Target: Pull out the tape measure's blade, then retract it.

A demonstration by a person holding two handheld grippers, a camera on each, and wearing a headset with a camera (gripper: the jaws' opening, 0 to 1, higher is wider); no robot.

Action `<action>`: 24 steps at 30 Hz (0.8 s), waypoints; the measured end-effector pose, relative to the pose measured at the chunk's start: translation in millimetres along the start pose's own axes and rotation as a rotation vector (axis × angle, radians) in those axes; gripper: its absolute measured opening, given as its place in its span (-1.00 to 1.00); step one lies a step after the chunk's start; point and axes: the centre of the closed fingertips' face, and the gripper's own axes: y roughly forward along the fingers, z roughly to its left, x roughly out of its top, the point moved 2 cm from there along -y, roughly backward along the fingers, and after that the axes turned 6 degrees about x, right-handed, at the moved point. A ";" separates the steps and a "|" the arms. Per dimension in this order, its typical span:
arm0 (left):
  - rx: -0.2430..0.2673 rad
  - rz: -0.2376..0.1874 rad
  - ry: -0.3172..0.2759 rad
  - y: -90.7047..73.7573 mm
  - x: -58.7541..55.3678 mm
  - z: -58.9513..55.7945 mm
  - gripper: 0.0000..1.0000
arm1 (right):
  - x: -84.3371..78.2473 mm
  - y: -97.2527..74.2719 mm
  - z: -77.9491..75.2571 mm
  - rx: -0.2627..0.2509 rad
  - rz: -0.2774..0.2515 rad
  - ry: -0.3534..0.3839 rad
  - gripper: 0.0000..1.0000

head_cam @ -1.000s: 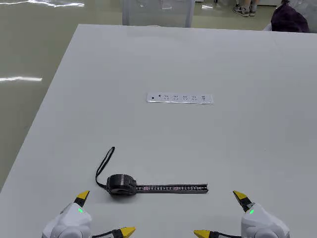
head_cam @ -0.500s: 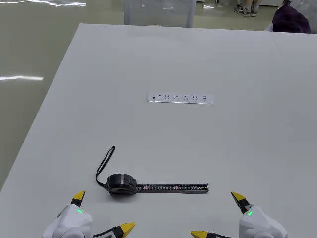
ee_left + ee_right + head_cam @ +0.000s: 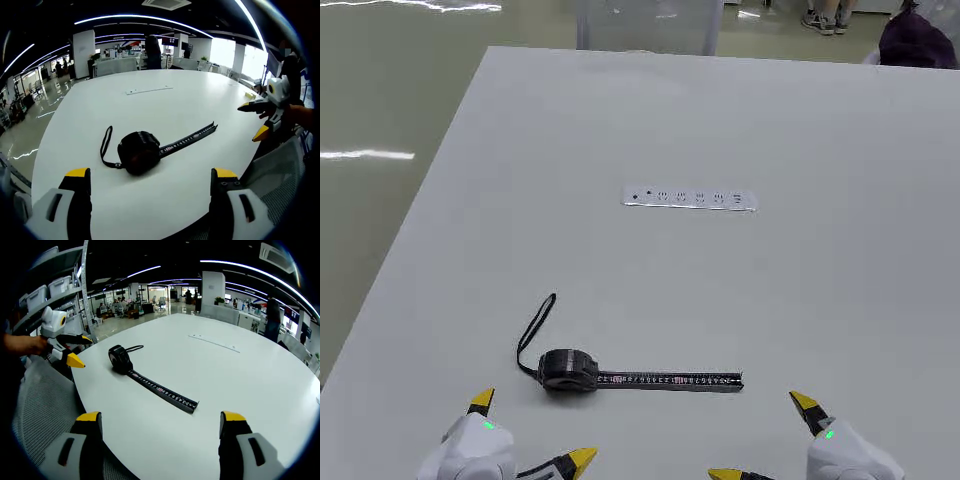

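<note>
Down at the bottom edge of the head view, the left gripper (image 3: 532, 430) and the right gripper (image 3: 765, 437) hover over a white table (image 3: 720, 120). Each has its yellow-tipped jaws spread wide with nothing held between them.

Just beyond and between the two grippers lies the tape measure (image 3: 567, 368), a dark rounded case resting on the tabletop, nearer the left gripper. Its blade (image 3: 670, 380) is extended and lies flat on the table. It runs straight from the case toward the right gripper's side, and its tip stops short of that gripper. A black wrist strap (image 3: 532, 325) loops out from the opposite side of the case and curls toward the far end of the table.

Farther out, well apart from the tape measure, a flat white power strip (image 3: 690, 198) lies on the table. Past the table edge is a glossy pale floor (image 3: 380, 100). The gripper views show a large office with long ceiling lights.
</note>
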 end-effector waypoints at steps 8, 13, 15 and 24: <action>0.021 -0.014 -0.047 4.2 3.1 -4.1 0.98 | -1.0 -0.5 -0.5 0.007 0.000 0.002 0.97; 0.017 -0.011 -0.078 7.9 2.2 -9.4 0.98 | -0.2 -0.8 -0.9 0.011 -0.007 0.004 0.97; 0.020 -0.013 -0.082 9.8 1.9 -9.8 0.98 | -1.2 -0.2 -1.7 0.014 -0.006 0.003 0.96; 0.059 -0.019 -0.125 15.3 1.6 -8.1 0.98 | -2.7 0.8 -3.2 0.027 -0.002 -0.010 0.92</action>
